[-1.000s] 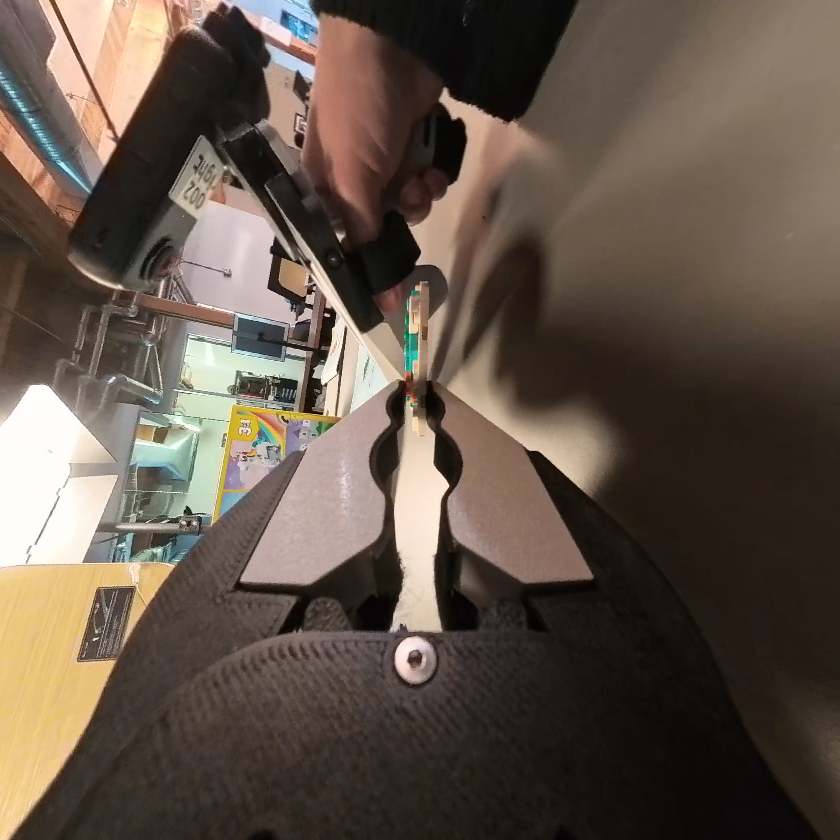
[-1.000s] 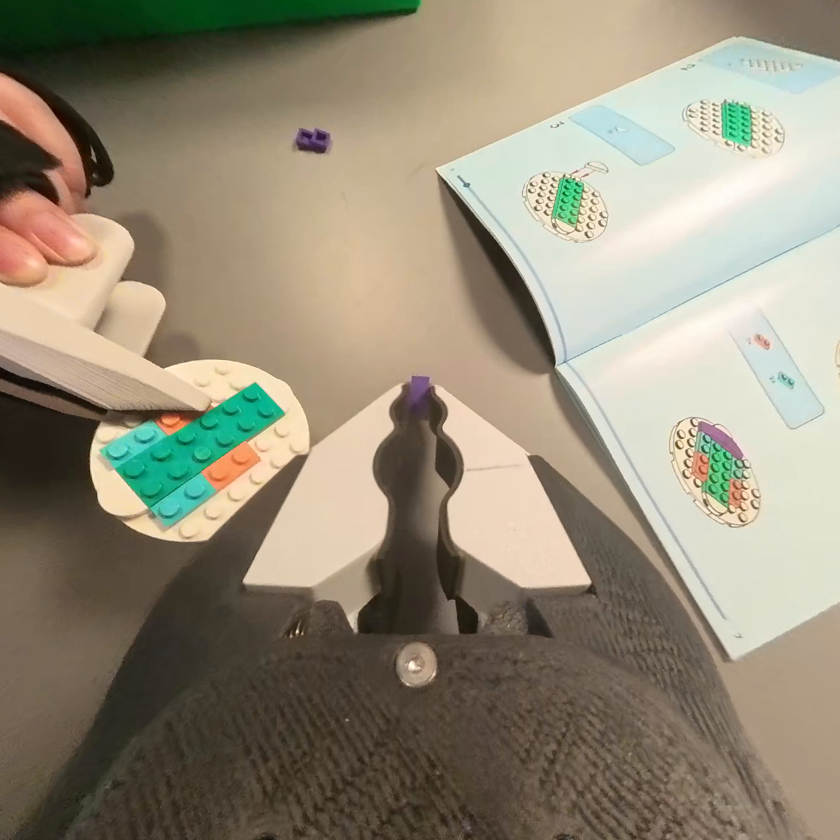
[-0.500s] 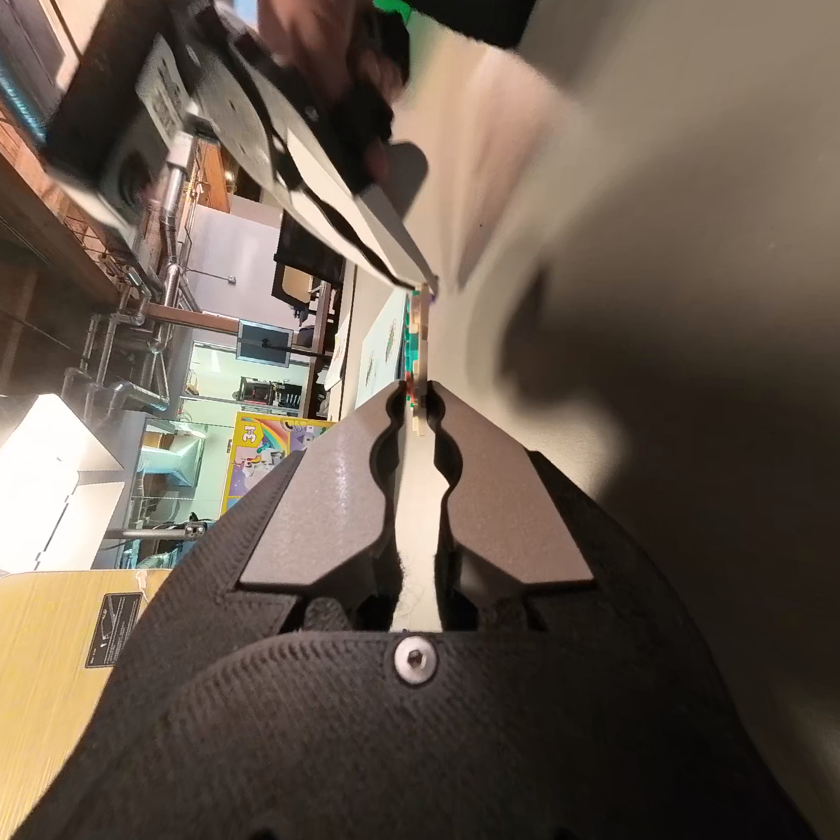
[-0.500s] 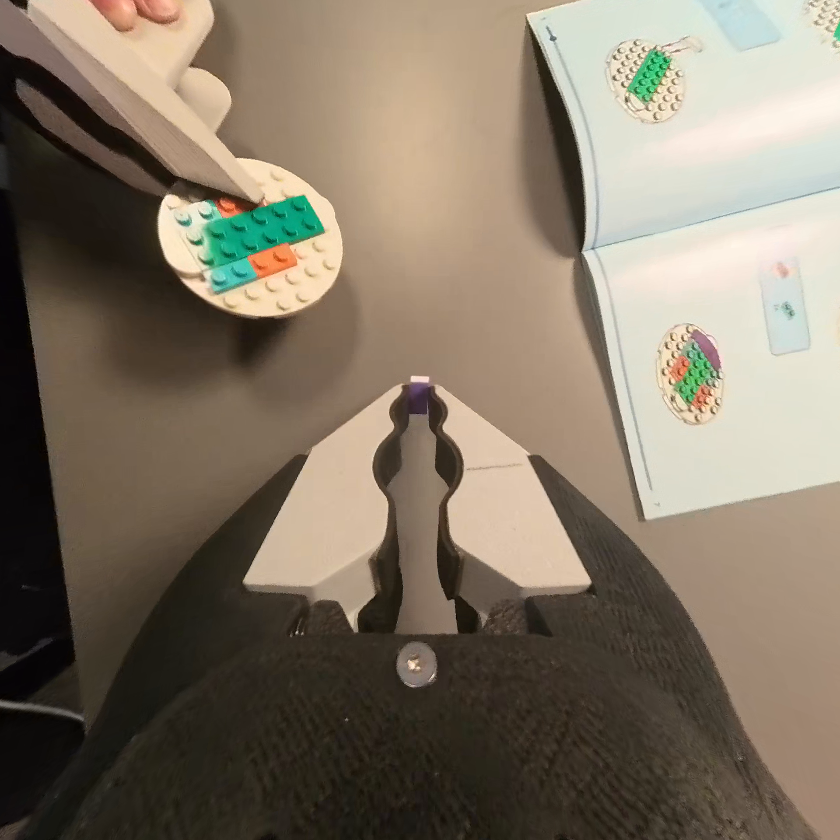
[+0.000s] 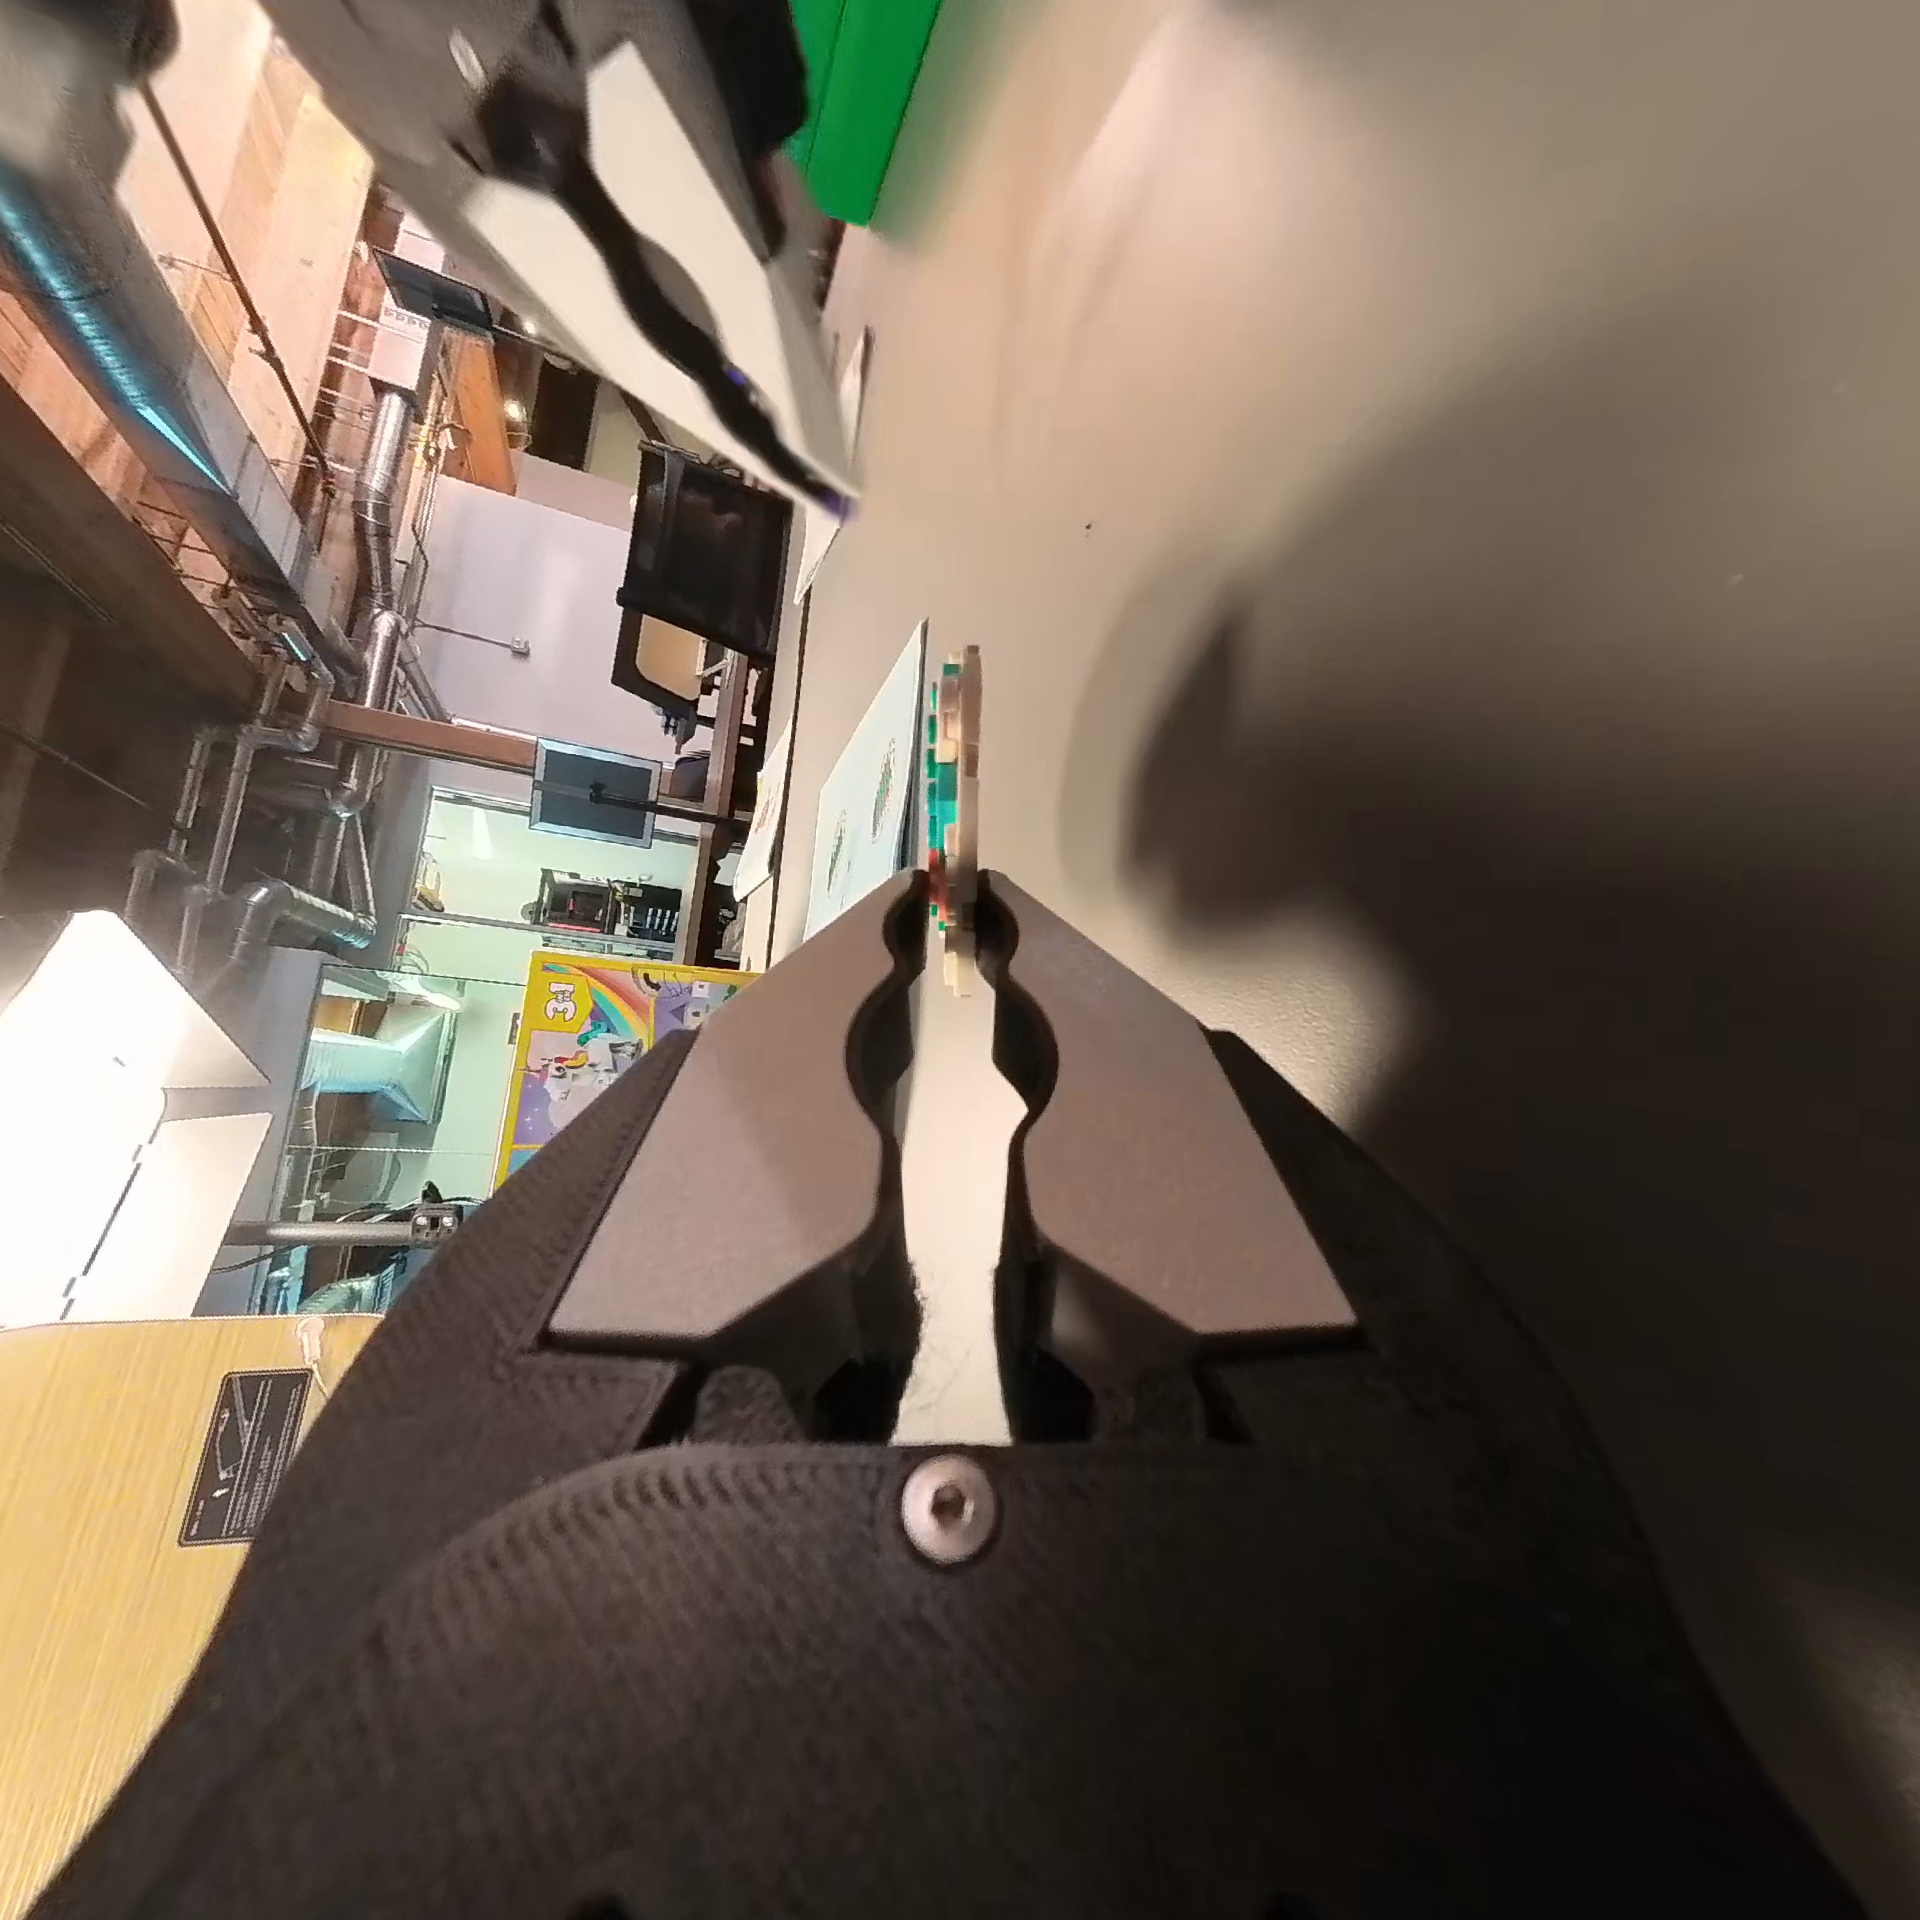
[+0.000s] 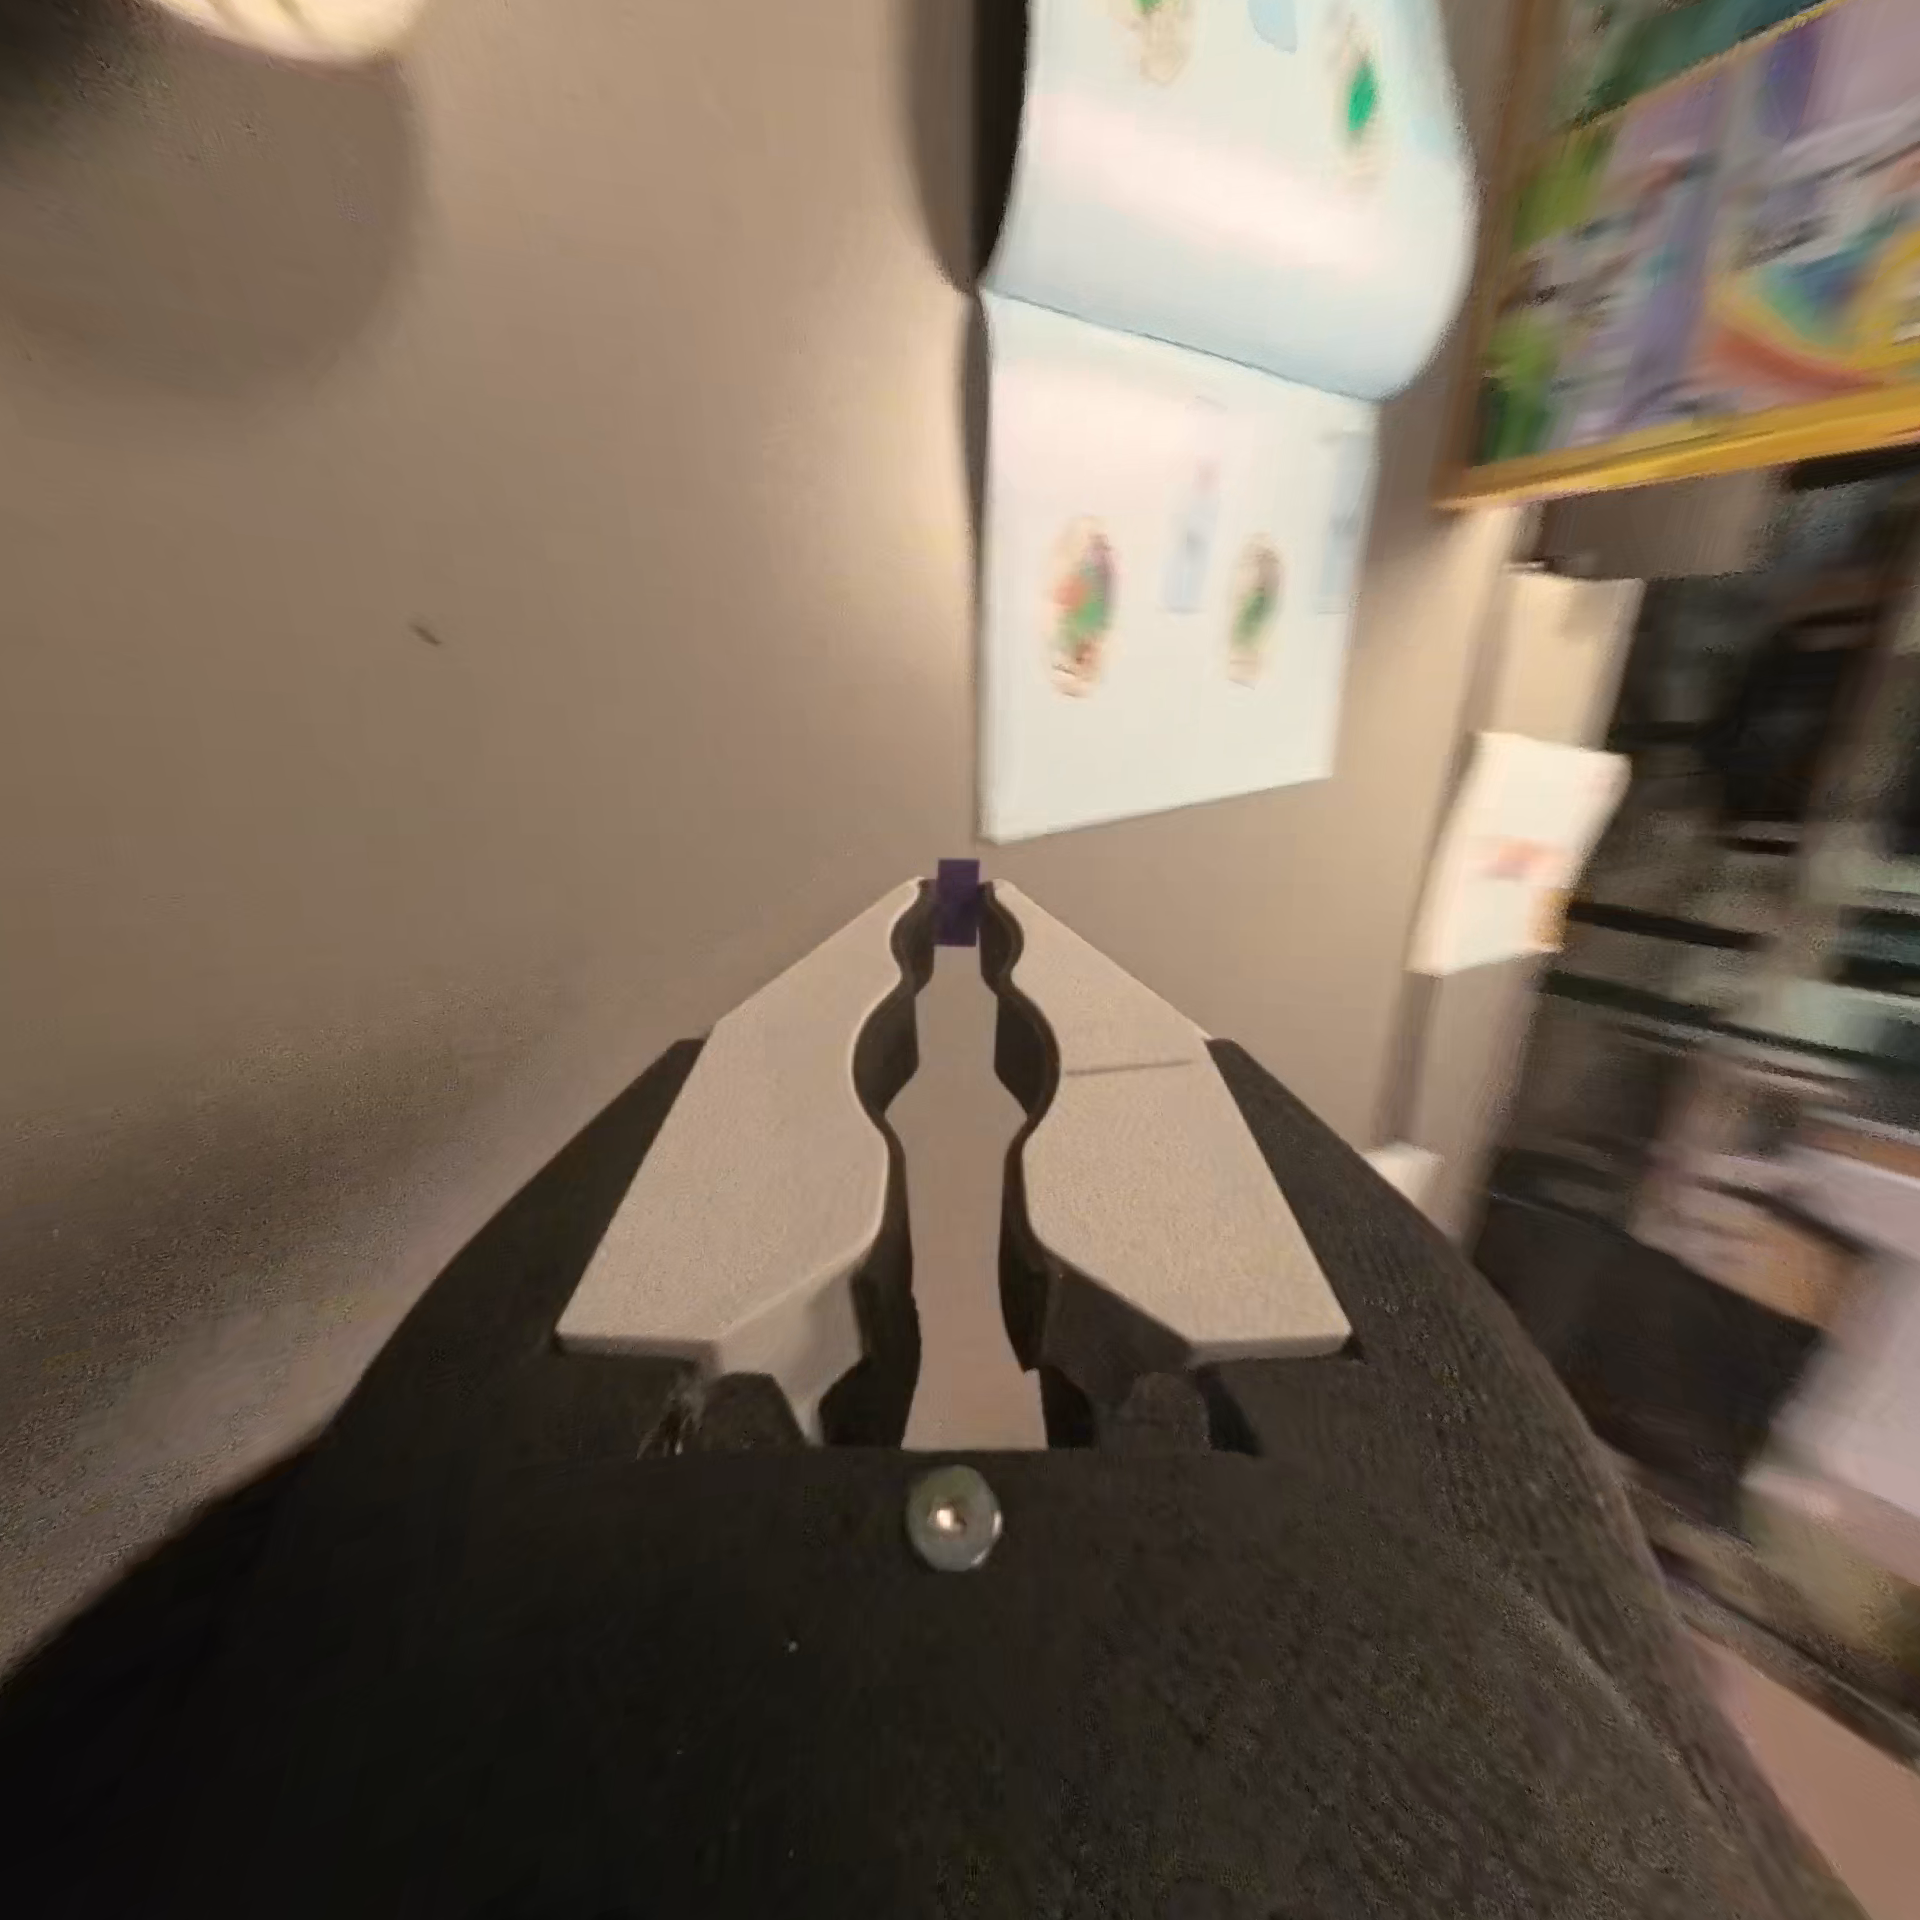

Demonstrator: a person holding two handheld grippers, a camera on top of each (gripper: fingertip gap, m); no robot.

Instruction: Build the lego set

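- Round lego plate (image 5: pixel 964 790) seen edge-on, clamped in left hand-held gripper (image 5: pixel 956 894).
- Purple brick (image 6: pixel 956 902) pinched in right hand-held gripper (image 6: pixel 956 888); open instruction booklet (image 6: pixel 1153 582) on worktop (image 6: pixel 623 520) beyond.

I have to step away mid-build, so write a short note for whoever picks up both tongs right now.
Left tongs: shut on the round plate, held edge-on above the table.
Right tongs: shut on the small purple piece, held in the air and not yet at the plate.
Done: green, teal and orange-red pieces already sit on the plate's face.
Left: press the purple piece onto the plate; check its spot in the open instruction booklet lying on the table. The set's box is beyond the booklet.
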